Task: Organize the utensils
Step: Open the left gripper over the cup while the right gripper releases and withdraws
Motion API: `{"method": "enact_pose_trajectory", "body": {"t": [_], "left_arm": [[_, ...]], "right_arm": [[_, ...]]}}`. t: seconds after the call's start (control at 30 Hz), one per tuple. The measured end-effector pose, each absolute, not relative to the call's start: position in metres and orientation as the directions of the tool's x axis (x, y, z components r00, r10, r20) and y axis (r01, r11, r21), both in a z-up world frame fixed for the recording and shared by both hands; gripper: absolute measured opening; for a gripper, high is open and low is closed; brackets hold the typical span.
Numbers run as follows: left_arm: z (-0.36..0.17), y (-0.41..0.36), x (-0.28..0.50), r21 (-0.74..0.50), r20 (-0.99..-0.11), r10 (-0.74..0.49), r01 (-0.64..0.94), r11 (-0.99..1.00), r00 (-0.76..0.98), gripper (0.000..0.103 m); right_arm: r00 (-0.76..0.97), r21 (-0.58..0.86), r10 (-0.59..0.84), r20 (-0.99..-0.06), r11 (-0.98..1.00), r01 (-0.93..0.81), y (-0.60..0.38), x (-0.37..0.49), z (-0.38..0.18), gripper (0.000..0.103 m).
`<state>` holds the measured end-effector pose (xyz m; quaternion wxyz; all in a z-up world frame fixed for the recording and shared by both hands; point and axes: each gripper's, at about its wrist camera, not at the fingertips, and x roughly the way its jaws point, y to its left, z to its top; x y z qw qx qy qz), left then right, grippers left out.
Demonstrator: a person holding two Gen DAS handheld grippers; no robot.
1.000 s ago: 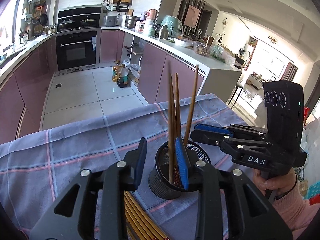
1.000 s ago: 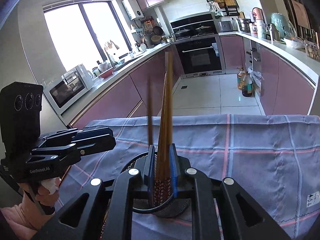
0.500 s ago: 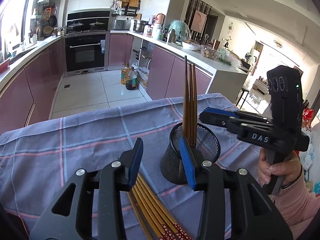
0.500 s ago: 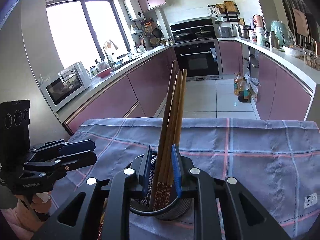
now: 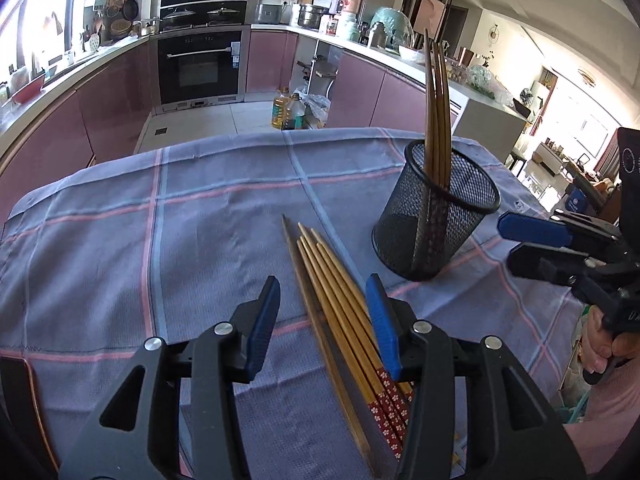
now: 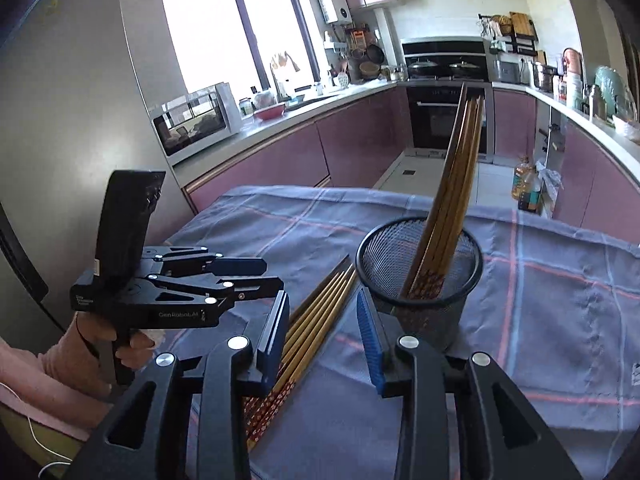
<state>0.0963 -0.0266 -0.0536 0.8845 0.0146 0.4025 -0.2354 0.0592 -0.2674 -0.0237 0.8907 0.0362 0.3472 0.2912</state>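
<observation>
A black mesh cup (image 5: 436,232) (image 6: 420,280) stands on the checked cloth with several brown chopsticks (image 5: 436,100) (image 6: 460,168) leaning inside it. Several more loose chopsticks (image 5: 320,264) (image 6: 336,282) lie flat on the cloth beside the cup, red patterned ends towards me. My left gripper (image 5: 322,292) (image 6: 274,274) hovers low over this bundle, its jaws opening and straddling it without touching. My right gripper (image 6: 323,300) (image 5: 505,242) is just in front of the cup, its jaws opening with nothing held between them.
The blue-grey checked cloth (image 5: 160,220) covers the table, whose far edge drops to the kitchen floor. Oil bottles (image 5: 286,112) stand on the floor beyond. A hand in a pink sleeve (image 6: 80,352) holds each gripper. Cabinets and counters ring the room.
The right gripper let go of the chopsticks it held in the cup and drew back. The left gripper widened, moved away from the cup and sank over the loose bundle.
</observation>
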Motion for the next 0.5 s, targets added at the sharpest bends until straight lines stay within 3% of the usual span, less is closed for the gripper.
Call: {"method": "enact_pose_trajectory", "body": {"t": [0.2,0.5], "left_arm": [[-0.082,-0.031,0.085,-0.126,-0.764,-0.356,0.417,0.9,0.538,0.041],[-0.096,-0.032,0.08,-0.107,-0.784,-0.334,0.415,0.904,0.524,0.037]], "right_arm": [[0.5,0.318,0.541,-0.677,0.827,-0.464,-0.246,0.067,-0.068,0.033],[0.489,0.293,0.501,-0.714,0.848,-0.442,-0.234,0.067,-0.082,0.033]]}}
